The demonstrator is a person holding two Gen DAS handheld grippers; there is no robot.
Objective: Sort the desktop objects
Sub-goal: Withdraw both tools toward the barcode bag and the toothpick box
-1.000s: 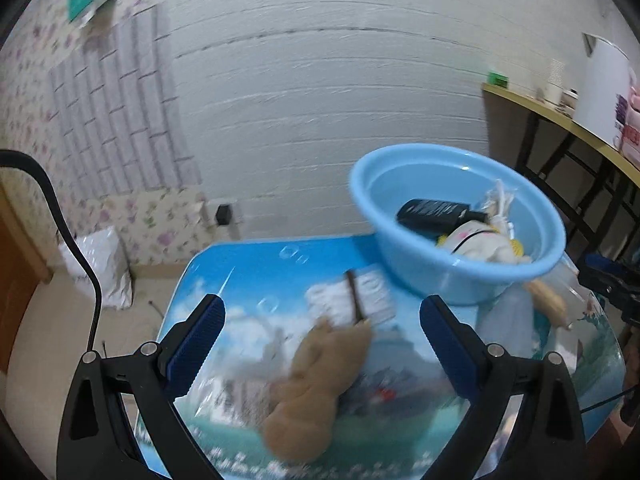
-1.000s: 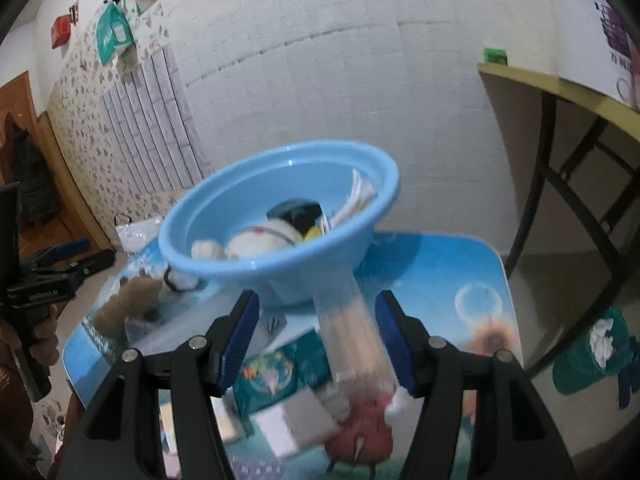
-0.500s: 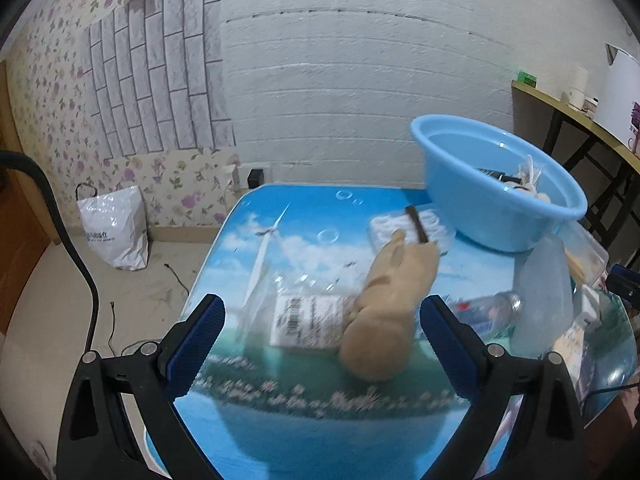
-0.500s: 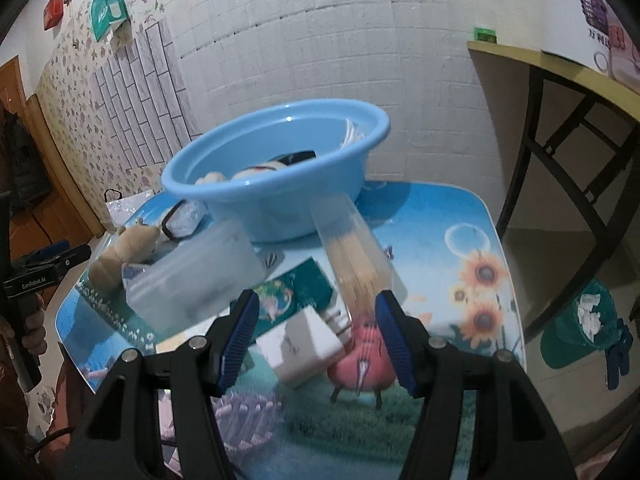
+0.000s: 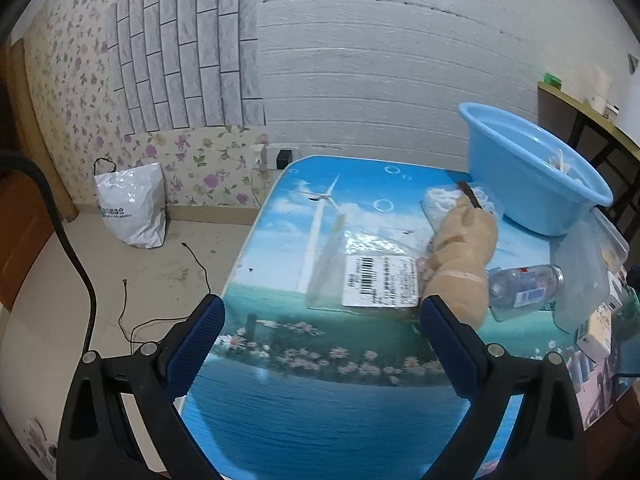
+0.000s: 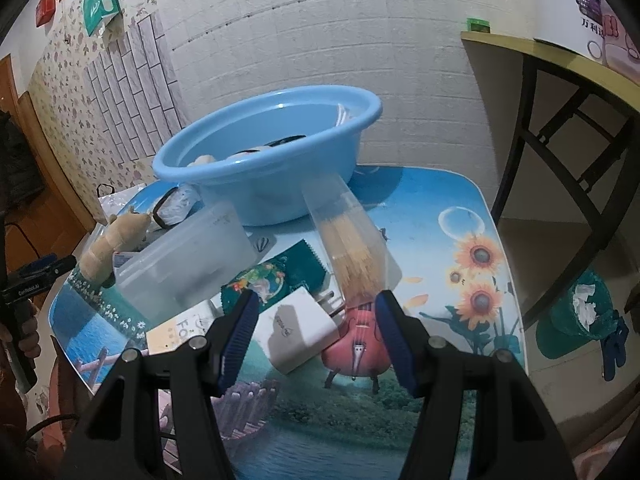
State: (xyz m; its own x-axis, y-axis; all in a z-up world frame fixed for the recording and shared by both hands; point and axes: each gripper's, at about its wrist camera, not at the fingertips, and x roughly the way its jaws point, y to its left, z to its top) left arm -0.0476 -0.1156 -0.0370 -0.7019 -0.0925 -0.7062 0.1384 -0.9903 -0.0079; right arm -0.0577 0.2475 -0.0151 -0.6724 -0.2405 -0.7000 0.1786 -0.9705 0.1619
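A blue basin [image 6: 272, 148] with several items in it stands at the back of the picture-printed table [image 5: 320, 392]; it also shows in the left wrist view [image 5: 528, 176]. A tan plush toy [image 5: 460, 256], a clear labelled bag [image 5: 372, 276] and a small clear bottle [image 5: 524, 288] lie before my left gripper [image 5: 320, 336], which is open, empty and back from them. My right gripper [image 6: 316, 332] is open and empty just above a white charger plug [image 6: 300, 328]. A clear bag of wooden sticks [image 6: 352, 248] leans toward the basin.
A clear plastic box [image 6: 188, 260], a green packet [image 6: 272, 276], a yellow-white box [image 6: 176, 332] and black-framed glasses [image 6: 168, 208] lie left of the charger. A white shopping bag [image 5: 132, 208] stands on the floor. A yellow shelf table [image 6: 560, 64] is at right.
Both grippers have pulled back and away from the basin. The left view has swung left, so the toy and basin now sit at its right. The right gripper now hovers over the charger.
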